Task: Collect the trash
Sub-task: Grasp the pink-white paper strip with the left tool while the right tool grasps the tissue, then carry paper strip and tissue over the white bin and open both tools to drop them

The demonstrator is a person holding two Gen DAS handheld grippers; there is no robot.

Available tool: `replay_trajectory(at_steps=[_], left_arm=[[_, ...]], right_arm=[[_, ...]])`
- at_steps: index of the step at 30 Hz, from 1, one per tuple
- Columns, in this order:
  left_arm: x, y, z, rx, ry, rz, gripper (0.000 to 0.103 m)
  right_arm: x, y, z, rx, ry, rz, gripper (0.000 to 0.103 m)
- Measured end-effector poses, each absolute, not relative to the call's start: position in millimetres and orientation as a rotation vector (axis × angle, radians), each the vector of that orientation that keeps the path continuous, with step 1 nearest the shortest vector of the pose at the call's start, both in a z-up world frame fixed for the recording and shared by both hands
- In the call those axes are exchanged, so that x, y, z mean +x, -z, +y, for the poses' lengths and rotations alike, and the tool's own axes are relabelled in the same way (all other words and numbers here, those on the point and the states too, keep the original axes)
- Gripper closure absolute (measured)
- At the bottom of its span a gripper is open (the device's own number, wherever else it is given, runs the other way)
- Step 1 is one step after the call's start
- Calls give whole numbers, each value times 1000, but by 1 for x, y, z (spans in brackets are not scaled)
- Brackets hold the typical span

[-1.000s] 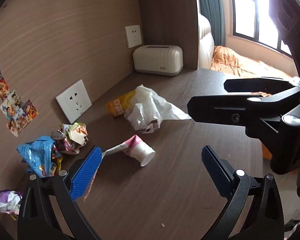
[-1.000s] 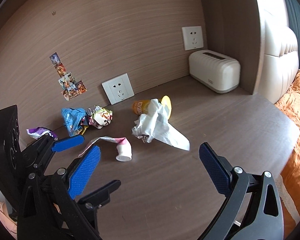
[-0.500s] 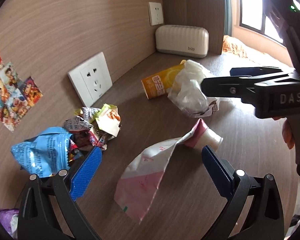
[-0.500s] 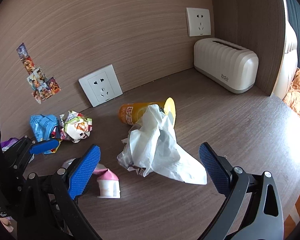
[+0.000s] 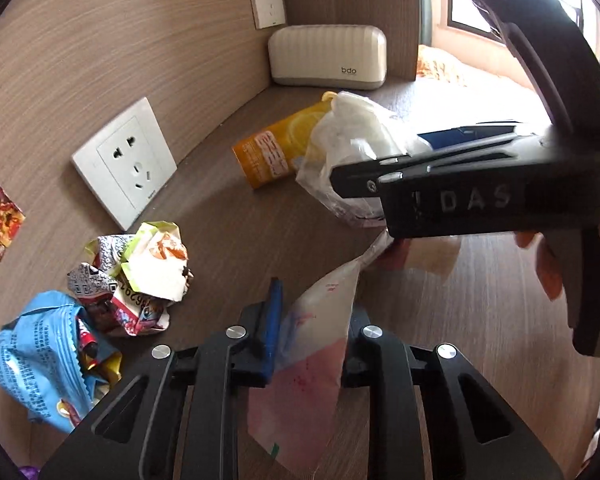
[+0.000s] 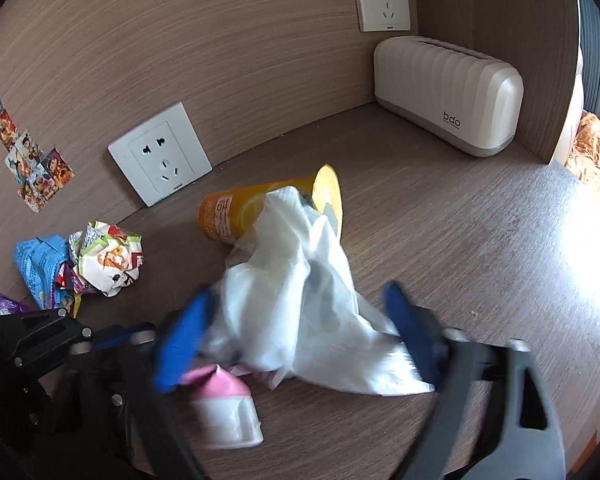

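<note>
The tabletop (image 6: 480,248) carries scattered trash. The white plastic bag (image 6: 300,292) now lies between the right gripper (image 6: 300,340) jaws, which are still spread but closing. The left gripper (image 5: 308,336), released half a second ago, now clamps the pink wrapper (image 5: 312,344): first item secured.

Bare desk (image 6: 480,240) right of the white bag (image 6: 300,280); wrappers (image 6: 104,260) crowd the left.

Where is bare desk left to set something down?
Free: desk between the white plastic bag and the bdo box. Crowded: crumpled wrappers by the wall socket, and around the orange cup.
</note>
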State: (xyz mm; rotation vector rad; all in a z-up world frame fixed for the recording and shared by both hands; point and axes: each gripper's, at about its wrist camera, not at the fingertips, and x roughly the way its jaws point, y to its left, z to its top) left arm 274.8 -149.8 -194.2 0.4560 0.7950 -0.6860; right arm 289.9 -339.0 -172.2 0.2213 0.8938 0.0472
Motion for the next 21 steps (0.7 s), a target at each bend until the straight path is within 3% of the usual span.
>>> replay_trajectory(at_steps=[2,7,12,21], left_arm=[[272,192,-150,434,682,784,84],[266,188,-143,374,674,803,88],[254,170,-136,310,673,804,94],[212,133,-150,304,685,762,94]], right_arm=[[283,168,-337,212,-61,874,50],[264,151,-342,203,-56,828,61],[237,120,-362,228,-25,759,62],[179,74,-401,254,32,672,62]])
